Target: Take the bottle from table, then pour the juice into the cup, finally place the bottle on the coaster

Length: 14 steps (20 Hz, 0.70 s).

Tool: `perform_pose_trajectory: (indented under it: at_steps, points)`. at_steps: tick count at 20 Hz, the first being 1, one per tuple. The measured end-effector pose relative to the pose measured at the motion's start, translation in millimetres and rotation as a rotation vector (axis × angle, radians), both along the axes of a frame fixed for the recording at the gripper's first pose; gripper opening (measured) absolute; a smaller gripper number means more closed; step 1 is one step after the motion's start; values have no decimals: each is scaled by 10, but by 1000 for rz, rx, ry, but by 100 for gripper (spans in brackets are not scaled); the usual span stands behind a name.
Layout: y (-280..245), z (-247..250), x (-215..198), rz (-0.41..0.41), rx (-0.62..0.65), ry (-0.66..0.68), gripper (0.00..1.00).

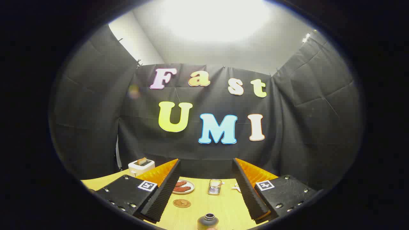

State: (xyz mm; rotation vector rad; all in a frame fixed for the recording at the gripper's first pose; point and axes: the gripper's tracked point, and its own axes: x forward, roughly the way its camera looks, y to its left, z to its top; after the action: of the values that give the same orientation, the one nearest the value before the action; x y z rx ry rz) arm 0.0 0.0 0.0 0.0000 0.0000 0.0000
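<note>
My gripper (206,166) is open, its two fingers spread wide above the wooden table (198,210) with nothing between them. The dark bottle (208,221) stands upright below and between the fingers, close to me, with its open neck showing. A round brown coaster (181,203) lies on the table left of the bottle, just inside the left finger. A clear glass cup (215,187) stands farther out, between the fingers and beyond the bottle.
A plate with sausages (182,187) sits beyond the coaster, next to the cup. A white toaster with a slice of bread (141,166) stands at the table's far left corner. A small white object (236,187) lies by the right finger. Black cloth walls close the booth.
</note>
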Motion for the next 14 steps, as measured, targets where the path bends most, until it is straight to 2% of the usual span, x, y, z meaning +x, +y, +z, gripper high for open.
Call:
perform_pose_trajectory:
  at_steps: [14]
  points:
    - [-81,-11,-6,51,58,-31,97]
